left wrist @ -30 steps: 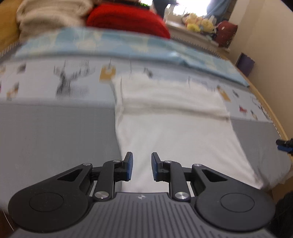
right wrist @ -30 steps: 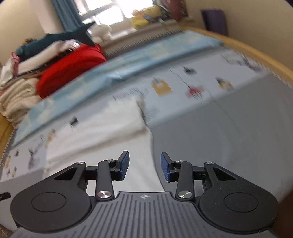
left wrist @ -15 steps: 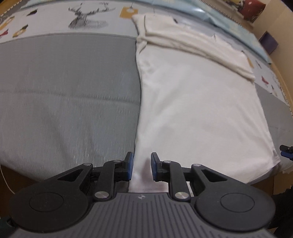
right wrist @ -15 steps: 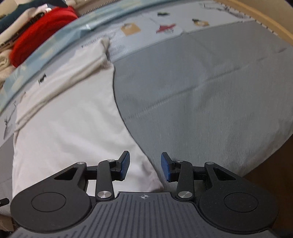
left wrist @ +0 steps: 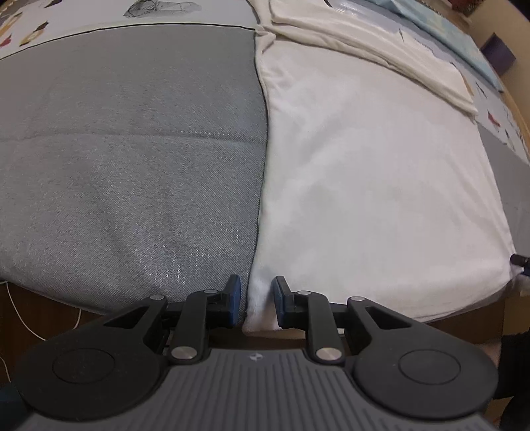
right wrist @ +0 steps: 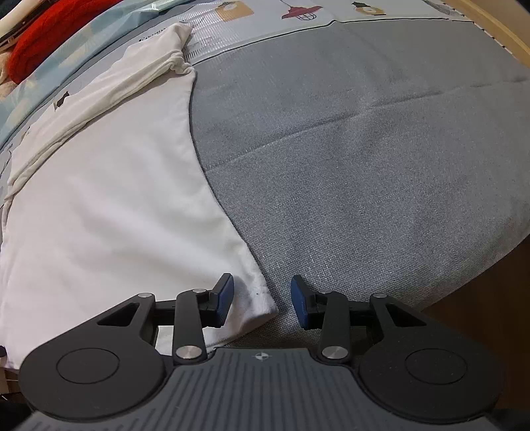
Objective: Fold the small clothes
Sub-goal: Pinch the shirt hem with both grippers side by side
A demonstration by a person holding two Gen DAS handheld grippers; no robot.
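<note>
A white cotton garment [left wrist: 371, 172] lies spread flat on a grey woven bed cover [left wrist: 126, 159], its far end folded over into a thick creased band [left wrist: 364, 43]. Its near hem reaches the front edge of the bed.

The left gripper [left wrist: 253, 303], black with blue pads, points steeply down at the garment's near left corner. Its jaws stand narrowly apart with the corner of white cloth between them; the right pad appears to touch the cloth, the left pad shows a slim gap, so no clamp is evident.

The right gripper [right wrist: 261, 305], of the same make, points steeply down at the garment's near right corner [right wrist: 261, 308]. Its jaws stand wider apart; the corner lies between them, nearer the left pad, with bare grey cover before the right pad.

Beyond the grey cover lies a pale printed sheet with small animal and lamp pictures [right wrist: 298, 13]. A red folded textile [right wrist: 49, 39] sits at the far left in the right wrist view. A wooden bed rail [right wrist: 497, 26] borders the right side.
</note>
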